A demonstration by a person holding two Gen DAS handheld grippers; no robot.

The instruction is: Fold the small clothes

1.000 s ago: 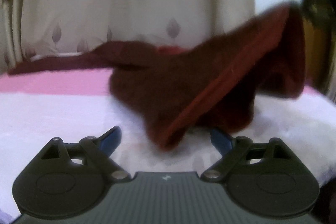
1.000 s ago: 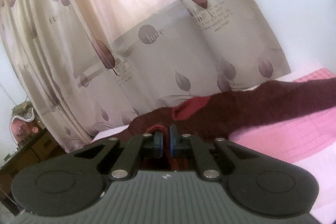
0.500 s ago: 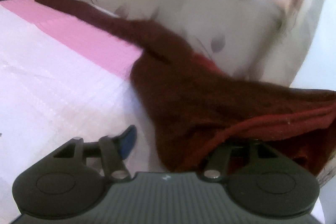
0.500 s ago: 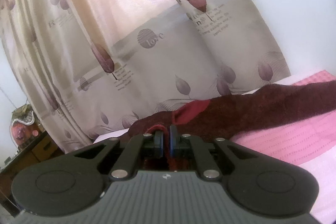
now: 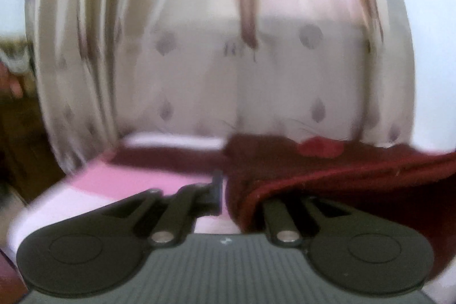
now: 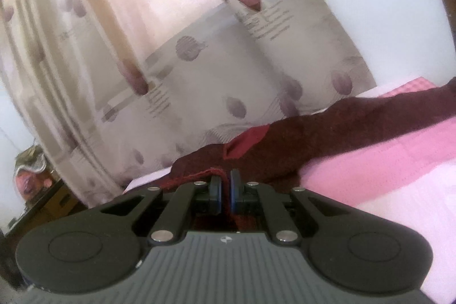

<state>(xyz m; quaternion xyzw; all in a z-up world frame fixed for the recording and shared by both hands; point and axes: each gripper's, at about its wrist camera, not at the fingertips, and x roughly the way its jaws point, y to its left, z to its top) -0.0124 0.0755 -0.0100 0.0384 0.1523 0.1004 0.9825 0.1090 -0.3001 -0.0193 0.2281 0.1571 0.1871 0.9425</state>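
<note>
Maroon cloth drapes over and hides the left gripper's (image 5: 228,195) right finger, so I cannot tell its grip, while the right gripper (image 6: 225,191), clenched on the maroon garment's (image 6: 356,127) red-stitched hem, shows it stretching toward two o'clock across the pink bedcover (image 6: 384,161) below the blurred curtain (image 5: 228,61).

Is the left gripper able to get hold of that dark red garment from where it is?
Probably yes: the garment drapes right over the left gripper, hiding one finger, with nothing between. Whether it is already clamped is unclear. The right gripper pinches another edge.
</note>
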